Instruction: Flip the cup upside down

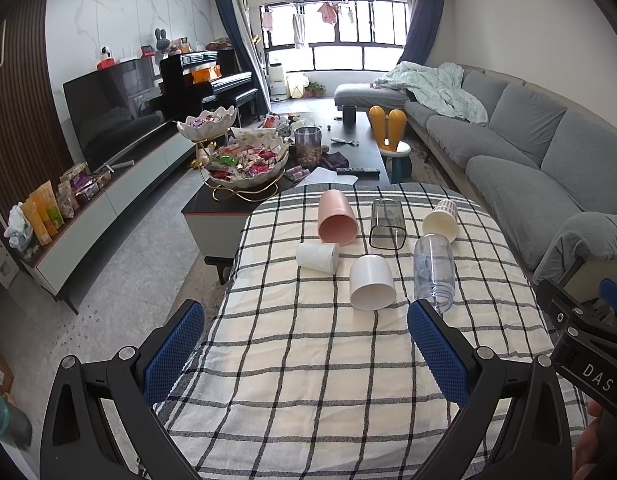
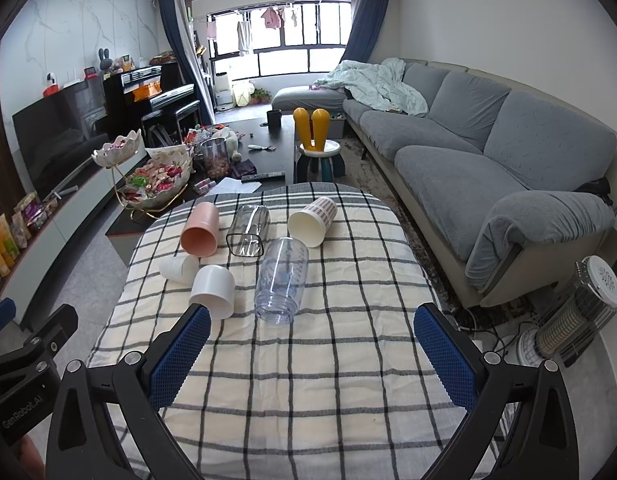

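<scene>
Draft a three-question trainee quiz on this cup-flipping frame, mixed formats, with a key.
1. True or false: the pink cup stands upright on the checked cloth.
2. How many cups lie on the cloth?
3. Multiple choice: the right gripper is A) shut on a cup, B) open and empty, C) out of view.

Key: 1 false, it lies on its side. 2 six. 3 B; the left gripper is open too.

A table (image 1: 308,400) covered by a checked cloth (image 2: 308,380) is seen. Six cups are laid on their sides toward its far edge: a pink cup (image 1: 336,218), a clear square cup (image 1: 386,224), a patterned paper cup (image 1: 440,220), a small white cup (image 1: 318,257), a white cup (image 1: 372,282) and a clear bottle-like cup (image 1: 433,270).
</scene>
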A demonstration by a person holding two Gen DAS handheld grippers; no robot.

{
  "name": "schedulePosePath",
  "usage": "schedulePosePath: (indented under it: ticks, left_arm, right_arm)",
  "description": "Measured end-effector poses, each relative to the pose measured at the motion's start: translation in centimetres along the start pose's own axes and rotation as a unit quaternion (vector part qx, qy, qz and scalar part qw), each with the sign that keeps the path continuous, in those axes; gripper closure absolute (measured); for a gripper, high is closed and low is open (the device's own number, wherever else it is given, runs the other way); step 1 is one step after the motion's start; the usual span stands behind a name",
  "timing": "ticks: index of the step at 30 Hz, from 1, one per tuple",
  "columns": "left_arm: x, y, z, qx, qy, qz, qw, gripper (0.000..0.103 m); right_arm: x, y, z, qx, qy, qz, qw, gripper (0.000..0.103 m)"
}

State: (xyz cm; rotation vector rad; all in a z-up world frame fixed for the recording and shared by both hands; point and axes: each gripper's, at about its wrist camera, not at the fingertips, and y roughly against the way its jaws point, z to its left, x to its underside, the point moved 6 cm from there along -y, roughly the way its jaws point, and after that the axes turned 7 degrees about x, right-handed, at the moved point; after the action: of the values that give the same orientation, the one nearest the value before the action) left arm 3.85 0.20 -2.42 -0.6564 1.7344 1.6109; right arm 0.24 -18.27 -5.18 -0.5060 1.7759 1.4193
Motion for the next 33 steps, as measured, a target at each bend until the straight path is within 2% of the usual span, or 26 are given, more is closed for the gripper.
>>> schedulePosePath:
  ticks: [12,23,33]
  left_arm:
    - [0.0,0.1,0.0,-0.001,0.001,0.0,1.0,0.0]
    - [0.2,-1.5,1.4,-0.015,-0.001,-0.001,0.9999,0.0]
    - [-1.0,-5.4,3.8,-0.016,0.011,0.008,0.9998,0.0]
  right_arm:
    - [0.0,0.0,0.0,0.0,0.0,0.0,1.0,0.001]
    - [-0.6,-1.0,0.8,-0.004,0.005,0.002,1.0,0.001]
    - [-2.8,-5.4,4.8,-0.013,0.025,0.016,0.999,0.001]
